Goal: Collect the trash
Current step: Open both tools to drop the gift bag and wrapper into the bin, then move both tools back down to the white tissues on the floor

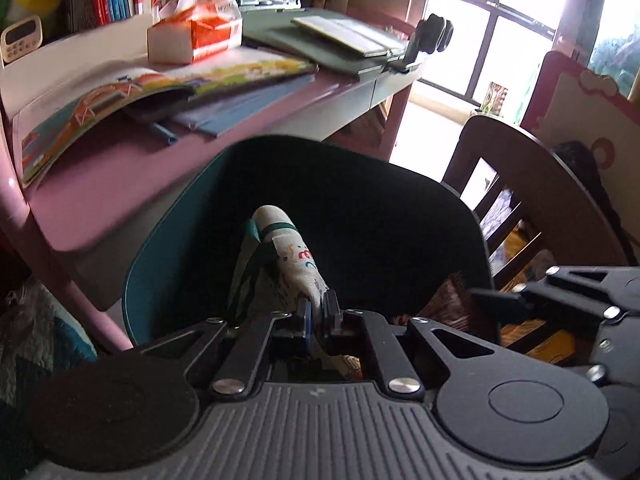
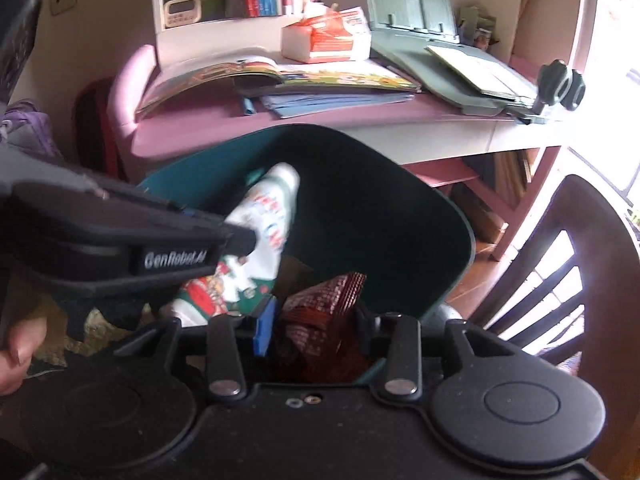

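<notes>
A teal bin (image 1: 160, 248) with a dark inside stands open in front of the pink desk. My left gripper (image 1: 320, 304) is shut on a white printed wrapper (image 1: 296, 256), which hangs over the bin's mouth. In the right wrist view the same left gripper (image 2: 240, 244) reaches in from the left with the white wrapper (image 2: 268, 216) in it. My right gripper (image 2: 316, 324) is over the bin's (image 2: 460, 232) near rim. A crumpled brown-red wrapper (image 2: 320, 312) lies loosely between its spread fingers. The right gripper (image 1: 488, 300) also shows at the right of the left wrist view.
The pink desk (image 1: 120, 184) behind the bin carries an open picture book (image 1: 120, 96), blue folders, a tissue box (image 1: 196, 32) and a grey-green stand. A dark wooden chair (image 2: 580, 248) stands close on the right. A person's hand (image 2: 16, 340) holds the left gripper.
</notes>
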Demonstrator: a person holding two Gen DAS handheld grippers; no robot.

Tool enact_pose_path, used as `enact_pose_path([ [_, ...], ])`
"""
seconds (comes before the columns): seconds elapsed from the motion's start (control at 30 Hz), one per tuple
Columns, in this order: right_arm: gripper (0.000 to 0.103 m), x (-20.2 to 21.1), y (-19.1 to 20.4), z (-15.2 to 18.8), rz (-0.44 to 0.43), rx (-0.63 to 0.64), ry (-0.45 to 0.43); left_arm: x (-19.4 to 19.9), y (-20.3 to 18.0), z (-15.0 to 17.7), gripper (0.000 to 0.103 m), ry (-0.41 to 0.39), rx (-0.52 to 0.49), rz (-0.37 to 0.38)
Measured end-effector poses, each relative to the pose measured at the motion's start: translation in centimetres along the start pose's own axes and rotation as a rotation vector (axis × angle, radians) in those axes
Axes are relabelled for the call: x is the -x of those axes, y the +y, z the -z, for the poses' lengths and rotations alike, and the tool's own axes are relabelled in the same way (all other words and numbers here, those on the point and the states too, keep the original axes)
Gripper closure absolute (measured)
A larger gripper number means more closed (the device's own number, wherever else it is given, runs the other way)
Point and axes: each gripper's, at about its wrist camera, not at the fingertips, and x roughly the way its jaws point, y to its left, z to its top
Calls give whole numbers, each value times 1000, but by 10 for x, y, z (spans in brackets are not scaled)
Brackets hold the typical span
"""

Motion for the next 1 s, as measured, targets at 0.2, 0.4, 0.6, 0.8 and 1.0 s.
enact_pose_path([
  [0.2, 52, 8, -9, 2, -27, -43, -13, -4, 6, 6, 94, 36, 30, 9],
  [0.4, 51, 23, -9, 6, -52, -59, -37, 21, 3, 12, 63, -16, 11, 22],
  [0.6, 51, 51, -1, 10, -80, -65, -72, 64, 7, 19, 60, -73, 21, 40],
  [0.8, 49, 85, 23, 14, -144, -48, -115, 114, 20, 37, 54, -122, 27, 17],
  [1.0, 47, 108, 61, 18, -215, -12, -139, 158, 46, 67, 54, -147, 57, -27],
])
